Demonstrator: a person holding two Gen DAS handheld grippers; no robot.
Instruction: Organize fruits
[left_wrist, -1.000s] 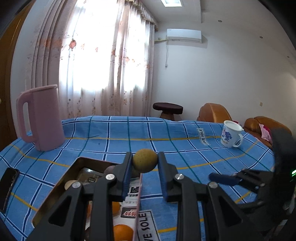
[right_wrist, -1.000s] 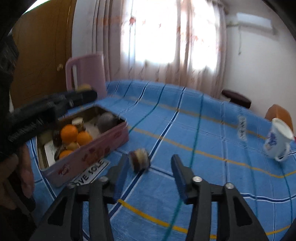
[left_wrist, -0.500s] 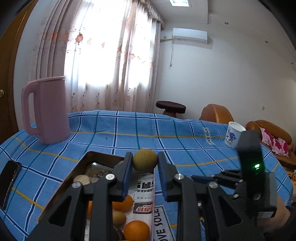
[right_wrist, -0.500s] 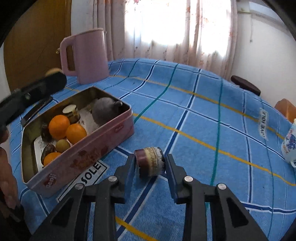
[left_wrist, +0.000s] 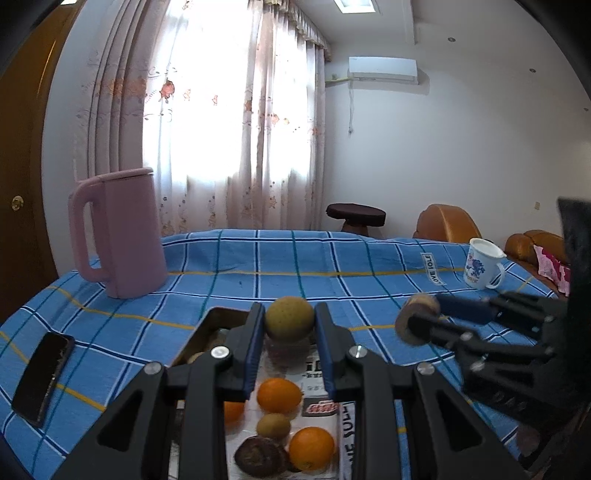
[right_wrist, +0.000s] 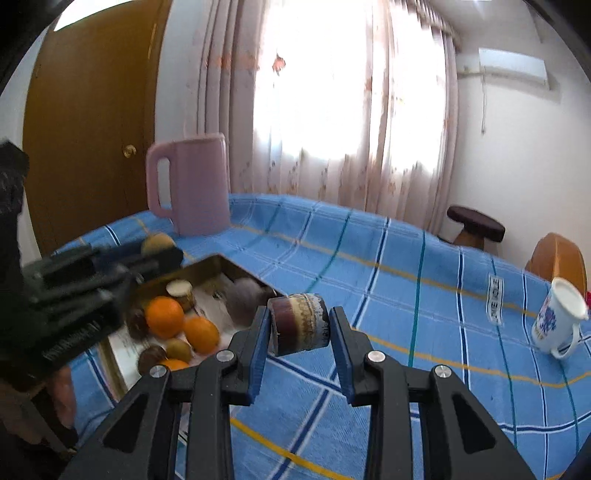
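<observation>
While left jaws clamp a yellow-green fruit (left_wrist: 289, 323), right jaws — just closed — grip a brown-banded piece (right_wrist: 300, 324).

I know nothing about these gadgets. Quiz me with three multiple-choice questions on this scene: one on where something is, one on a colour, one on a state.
1. Where does the phone lie?
A. in the tin
B. on the tablecloth, left of the tin
C. on the stool

2. What colour is the jug?
A. pink
B. green
C. black

3. What is the right gripper doing?
A. open, empty
B. shut on a small cylinder
C. shut on the mug

Answers: 1 B, it rests on the blue cloth beside the tin. 2 A, plainly pink. 3 B, the cylinder is clamped between its pads.
</observation>
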